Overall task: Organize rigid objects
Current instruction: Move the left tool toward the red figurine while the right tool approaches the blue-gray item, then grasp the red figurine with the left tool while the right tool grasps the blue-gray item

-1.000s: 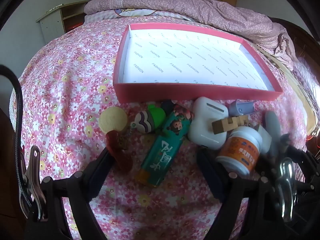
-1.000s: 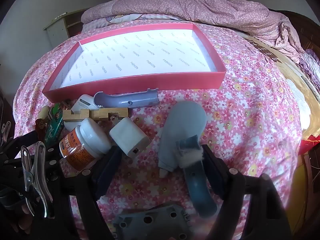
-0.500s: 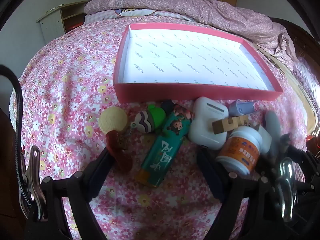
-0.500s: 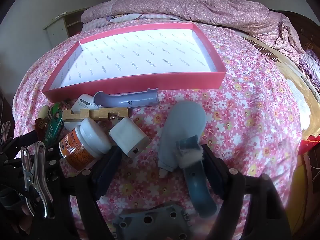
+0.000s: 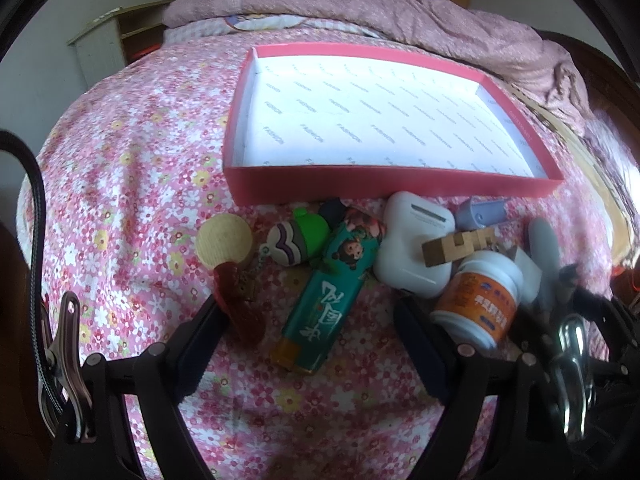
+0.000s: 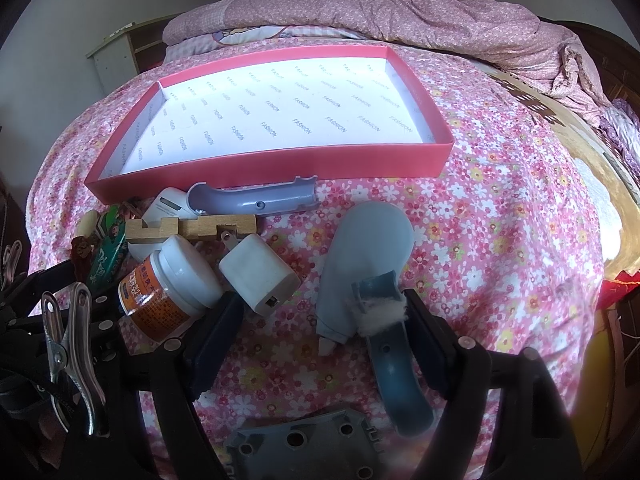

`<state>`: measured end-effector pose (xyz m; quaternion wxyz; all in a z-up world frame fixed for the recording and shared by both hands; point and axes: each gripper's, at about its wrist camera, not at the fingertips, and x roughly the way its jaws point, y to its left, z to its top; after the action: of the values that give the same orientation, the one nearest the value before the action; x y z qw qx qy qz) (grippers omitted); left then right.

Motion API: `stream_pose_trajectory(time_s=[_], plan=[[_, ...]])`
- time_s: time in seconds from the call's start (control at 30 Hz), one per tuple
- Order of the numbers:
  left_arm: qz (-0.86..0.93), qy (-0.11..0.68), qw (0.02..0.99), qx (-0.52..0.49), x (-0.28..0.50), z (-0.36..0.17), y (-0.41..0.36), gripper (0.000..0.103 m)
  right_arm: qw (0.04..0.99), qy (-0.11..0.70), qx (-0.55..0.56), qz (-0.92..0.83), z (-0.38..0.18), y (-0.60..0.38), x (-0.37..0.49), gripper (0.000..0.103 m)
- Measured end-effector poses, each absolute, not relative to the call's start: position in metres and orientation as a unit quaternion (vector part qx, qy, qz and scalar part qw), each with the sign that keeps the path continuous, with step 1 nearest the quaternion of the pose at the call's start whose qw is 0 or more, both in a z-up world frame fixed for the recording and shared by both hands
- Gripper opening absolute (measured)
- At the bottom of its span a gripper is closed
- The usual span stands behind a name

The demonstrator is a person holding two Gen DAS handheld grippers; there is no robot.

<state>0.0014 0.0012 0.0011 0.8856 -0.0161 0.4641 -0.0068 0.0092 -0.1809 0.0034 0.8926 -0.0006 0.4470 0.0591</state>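
A: Clutter [image 5: 360, 264] first: your small rigid things lie bunched on the flowered bedspread [image 5: 120, 184], just in front of the near wall of the red tray [image 5: 392, 184].

B: What sits where?

A: In your left wrist view, a green lighter [image 5: 328, 300] lies lengthwise between the two fingers of your left claw [image 5: 310, 340], its cartoon end pointing toward the tray. A striped keychain figure [image 5: 294, 240] touches it on the left, next to a round beige disc [image 5: 224, 238]. A white earbud case [image 5: 416, 248] lies on its right with a wooden puzzle piece [image 5: 460, 244] resting across it, and an orange-labelled pill bottle [image 5: 480, 296] lies tipped on its side by your right-hand finger.

B: And my right side?

A: Your right claw [image 6: 320, 328] straddles a pale blue plastic shell [image 6: 364, 256] with a darker blue curved handle [image 6: 396, 368] overlapping it; a tuft of white fluff shows where they meet. A white charger plug [image 6: 258, 276] sits just beside your left-hand finger, touching the pill bottle. A lilac curved shell piece [image 6: 252, 200] lies along the tray wall.

B: Claw states?

A: Both stand wide, gripping nothing. The tray's white printed floor is bare. A rumpled pink quilt [image 6: 400, 12] is heaped beyond it.
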Motion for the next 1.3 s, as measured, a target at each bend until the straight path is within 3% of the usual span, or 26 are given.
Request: stream_pose_trajectory(time_s=[0.47,0.73,0.9,0.97,1.03,1.13,1.3], plan=[[-0.046,0.429,0.902,0.016,-0.022,0.025,0.026,0.087,0.870,0.469,0.017,0.154,0.011,-0.196,-0.009,0.083],[-0.048,0.430,0.901,-0.021,-0.028,0.030,0.050,0.062,0.875,0.447,0.008,0.186,0.020,-0.201,-0.023,0.080],[-0.061,0.424,0.903,-0.009,-0.035,0.030,0.044,0.057,0.875,0.444,0.013,0.190,0.021,-0.207,-0.029,0.080],[-0.059,0.423,0.904,-0.011,-0.034,0.030,0.044,0.048,0.875,0.444,0.013,0.190,0.021,-0.206,-0.029,0.077],[-0.048,0.427,0.903,-0.027,-0.031,0.027,0.047,0.030,0.876,0.444,0.012,0.188,0.023,-0.208,-0.028,0.073],[-0.046,0.441,0.895,-0.043,-0.024,0.020,0.049,0.025,0.878,0.439,0.015,0.190,0.025,-0.211,-0.028,0.068],[-0.049,0.440,0.896,-0.030,-0.019,0.013,0.041,0.024,0.883,0.433,0.016,0.181,0.027,-0.214,-0.027,0.062]])
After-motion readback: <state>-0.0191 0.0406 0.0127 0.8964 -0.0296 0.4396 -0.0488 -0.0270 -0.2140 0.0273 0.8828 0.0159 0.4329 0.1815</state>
